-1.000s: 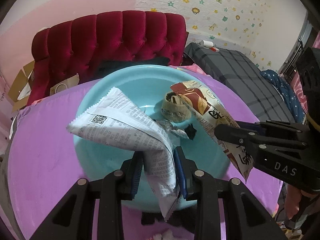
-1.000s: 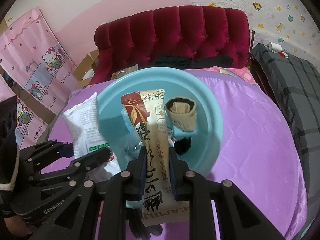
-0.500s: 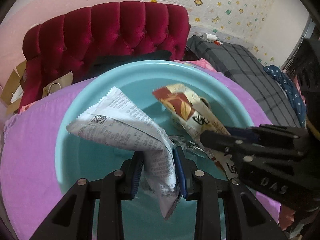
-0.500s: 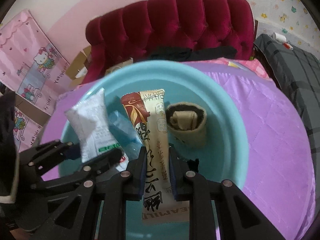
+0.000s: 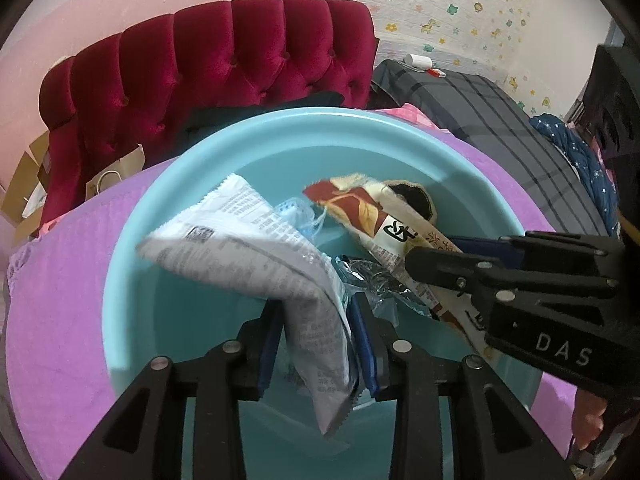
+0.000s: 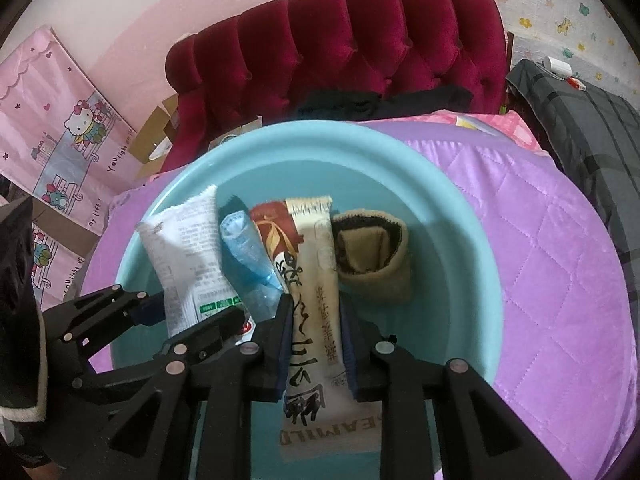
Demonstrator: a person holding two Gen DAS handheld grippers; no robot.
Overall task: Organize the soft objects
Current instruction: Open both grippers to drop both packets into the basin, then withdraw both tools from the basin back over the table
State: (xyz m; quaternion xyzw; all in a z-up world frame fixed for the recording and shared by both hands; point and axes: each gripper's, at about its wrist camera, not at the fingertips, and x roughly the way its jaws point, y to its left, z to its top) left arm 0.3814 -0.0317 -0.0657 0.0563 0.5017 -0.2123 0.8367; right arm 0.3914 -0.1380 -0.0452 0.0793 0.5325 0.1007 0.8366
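Note:
My left gripper is shut on a white printed snack packet and holds it inside the light blue basin. My right gripper is shut on a beige and red-brown packet, also held inside the basin. That packet shows in the left wrist view, with the right gripper at the right. The white packet and left gripper show at the left of the right wrist view. A rolled tan sock, a blue plastic bag and a silver wrapper lie in the basin.
The basin sits on a purple quilted cover. A red tufted headboard stands behind it, with dark clothing at its foot. A grey plaid bed is at the right, cardboard boxes and a paper bag at the left.
Both grippers have moved forward and down into the basin with their packets. The basin now fills more of both views.

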